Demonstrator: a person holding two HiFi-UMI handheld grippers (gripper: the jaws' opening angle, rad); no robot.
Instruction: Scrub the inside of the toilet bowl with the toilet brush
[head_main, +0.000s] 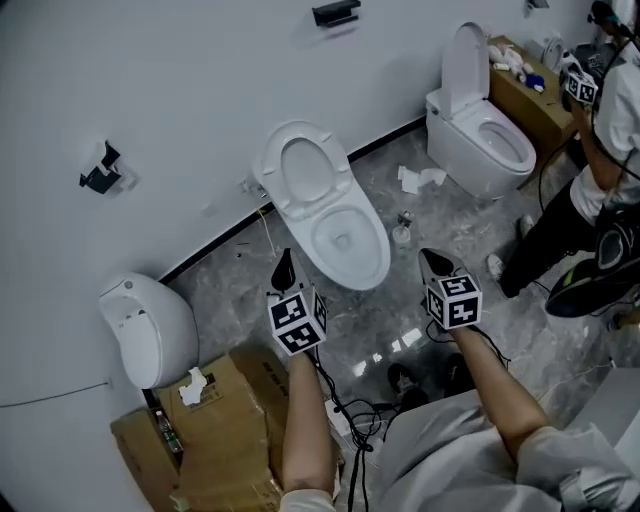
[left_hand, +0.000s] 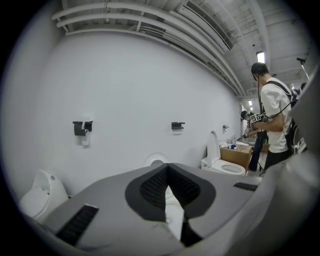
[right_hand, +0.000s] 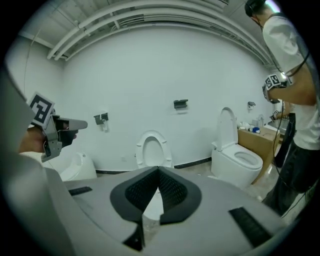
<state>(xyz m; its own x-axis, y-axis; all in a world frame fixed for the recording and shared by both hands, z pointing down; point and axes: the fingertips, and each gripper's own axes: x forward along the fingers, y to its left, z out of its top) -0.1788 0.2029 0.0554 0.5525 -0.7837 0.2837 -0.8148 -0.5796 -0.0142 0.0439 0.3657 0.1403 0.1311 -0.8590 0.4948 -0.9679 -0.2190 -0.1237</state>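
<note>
Left tongs (head_main: 284, 263) and right tongs (head_main: 433, 259) are both closed and empty near the white ceramic toilet bowl (head_main: 383, 250), and trailing black floor cables (head_main: 352, 418) could snag a careless reach.

In the left gripper view the left tongs (left_hand: 167, 166) hide all but the top of the nearer toilet (left_hand: 156, 160); a small item (head_main: 402, 232) on the floor (head_main: 470, 238) is too small to tell; the head view's edge cuts off a bystander (head_main: 612, 130).

Mock-up washroom in an industrial space: several toilets (head_main: 330, 215) stand side by side along one white wall (head_main: 180, 90), with cardboard boxes (head_main: 225, 420), loose cables (head_main: 358, 425) and exposed ceiling pipes (left_hand: 125, 16).
</note>
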